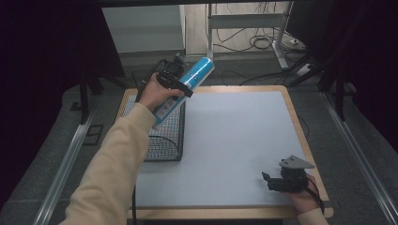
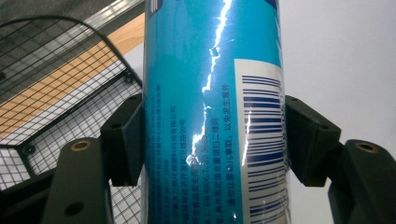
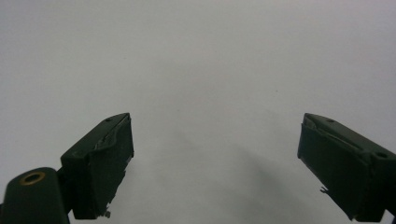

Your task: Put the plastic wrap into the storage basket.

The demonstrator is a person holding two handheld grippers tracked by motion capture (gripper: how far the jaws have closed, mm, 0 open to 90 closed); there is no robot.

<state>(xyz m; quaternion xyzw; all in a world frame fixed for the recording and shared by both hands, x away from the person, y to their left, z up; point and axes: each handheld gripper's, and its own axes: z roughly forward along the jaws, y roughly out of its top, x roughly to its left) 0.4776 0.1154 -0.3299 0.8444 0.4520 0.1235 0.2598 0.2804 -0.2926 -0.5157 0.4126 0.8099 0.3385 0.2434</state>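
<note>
Nearest the high camera, at about 7 o'clock, a cream sleeve (image 1: 110, 173) rises from the bottom edge toward the left hand (image 1: 157, 93). At 5 o'clock, close to the near right corner of the table (image 1: 234, 140), the right hand (image 1: 302, 199) rests with the right claw (image 1: 272, 180) low over the pale grey tabletop, its grey three-cornered plate on top. Its jaws stand wide apart with nothing between them; in the right gripper view only bare tabletop lies between the two black pads (image 3: 112, 163).

Farther in, at about 9 o'clock on the table, sits a black wire basket (image 1: 166, 138) against the left edge. Above its far end, at about 11 o'clock, the left claw (image 1: 180, 84) is clamped on a blue can (image 1: 187, 86), which is tilted, its top pointing up and away to the right and its lower end hanging over the basket. In the left gripper view the can (image 2: 212, 116) stands between the jaws, both pads pressed against its sides, a barcode label facing the camera at 3 o'clock and the basket mesh (image 2: 60, 93) behind at 9 o'clock.

Beyond the table, at 12 o'clock, cables (image 1: 253, 42) lie on the floor by a metal frame.
</note>
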